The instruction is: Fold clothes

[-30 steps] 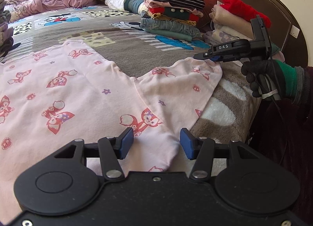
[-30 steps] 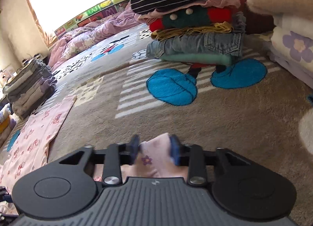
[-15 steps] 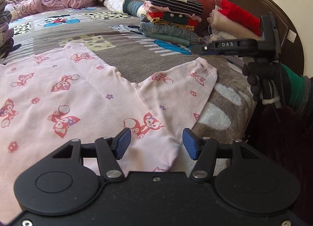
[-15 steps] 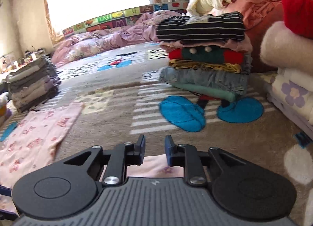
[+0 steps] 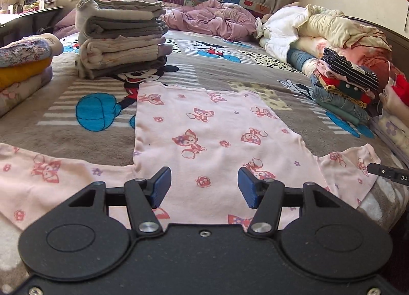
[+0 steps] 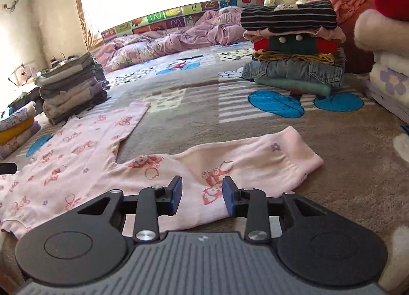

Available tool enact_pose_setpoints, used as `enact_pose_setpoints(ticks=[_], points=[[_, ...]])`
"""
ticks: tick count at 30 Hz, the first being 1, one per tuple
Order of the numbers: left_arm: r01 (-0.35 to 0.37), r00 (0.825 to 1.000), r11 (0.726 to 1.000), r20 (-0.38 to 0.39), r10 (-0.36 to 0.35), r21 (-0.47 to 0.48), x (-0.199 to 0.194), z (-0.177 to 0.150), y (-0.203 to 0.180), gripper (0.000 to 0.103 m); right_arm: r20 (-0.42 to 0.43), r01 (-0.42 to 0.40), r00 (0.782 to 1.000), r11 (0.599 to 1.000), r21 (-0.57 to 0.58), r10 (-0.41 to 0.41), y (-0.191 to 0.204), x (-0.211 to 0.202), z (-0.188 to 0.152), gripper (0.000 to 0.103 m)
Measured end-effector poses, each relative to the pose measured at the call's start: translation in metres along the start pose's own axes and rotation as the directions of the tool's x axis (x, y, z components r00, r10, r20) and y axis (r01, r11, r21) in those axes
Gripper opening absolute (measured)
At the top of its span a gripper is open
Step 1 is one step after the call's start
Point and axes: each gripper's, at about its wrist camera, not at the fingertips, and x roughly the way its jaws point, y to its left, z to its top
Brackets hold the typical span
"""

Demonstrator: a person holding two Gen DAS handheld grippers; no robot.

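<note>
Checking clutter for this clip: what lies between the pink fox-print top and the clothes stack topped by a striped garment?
Only bare grey cartoon blanket separates the pink fox-print top from the striped-topped stack, shown in the right wrist view.

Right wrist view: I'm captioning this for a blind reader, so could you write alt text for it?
The open right gripper hovers over one sleeve of a pink fox-print top spread flat on a grey cartoon bedspread. Stacks of folded clothes stand behind it, under a bright window.
</note>
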Motion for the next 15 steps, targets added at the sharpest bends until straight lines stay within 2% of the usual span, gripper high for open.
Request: enact_pose_setpoints(ticks=[3, 5, 8, 10, 11, 13, 15], points=[[0.006, 1.000, 1.000, -0.010, -0.006, 0.021, -0.006, -0.015, -0.017, 0.056, 0.017, -0.133, 0.991, 0.984, -0.118, 0.136, 0.048, -0.001, -0.005, 0.037], [-0.002, 0.999, 0.998, -0.042, 0.005, 0.070, -0.003, -0.029, -0.029, 0.056, 0.007, -0.227, 0.972, 0.950, -0.214, 0.234, 0.085, -0.002, -0.008, 0.037], [-0.011, 0.996, 0.990, -0.089, 0.024, 0.143, 0.001, -0.051, -0.047, 0.056, -0.065, -0.338, 0.940, 0.887, -0.315, 0.335, 0.129, 0.003, -0.025, 0.035], [-0.019, 0.993, 0.980, -0.107, 0.041, 0.199, 0.001, -0.064, -0.059, 0.056, -0.203, -0.342, 0.937, 0.870, -0.354, 0.285, 0.142, 0.018, -0.045, 0.036], [-0.027, 0.995, 0.975, -0.085, 0.046, 0.220, -0.006, -0.064, -0.062, 0.056, -0.160, -0.344, 0.938, 0.871, -0.351, 0.306, 0.137, 0.013, -0.052, 0.035], [-0.029, 0.999, 0.978, -0.020, 0.034, 0.206, -0.022, -0.062, -0.062, 0.056, -0.171, -0.337, 0.940, 0.880, -0.334, 0.295, 0.136, 0.004, -0.045, 0.035], [-0.043, 0.999, 0.980, -0.021, 0.048, 0.195, -0.023, -0.065, -0.059, 0.056, -0.108, -0.323, 0.946, 0.857, -0.400, 0.307, 0.145, -0.017, -0.043, 0.036]])
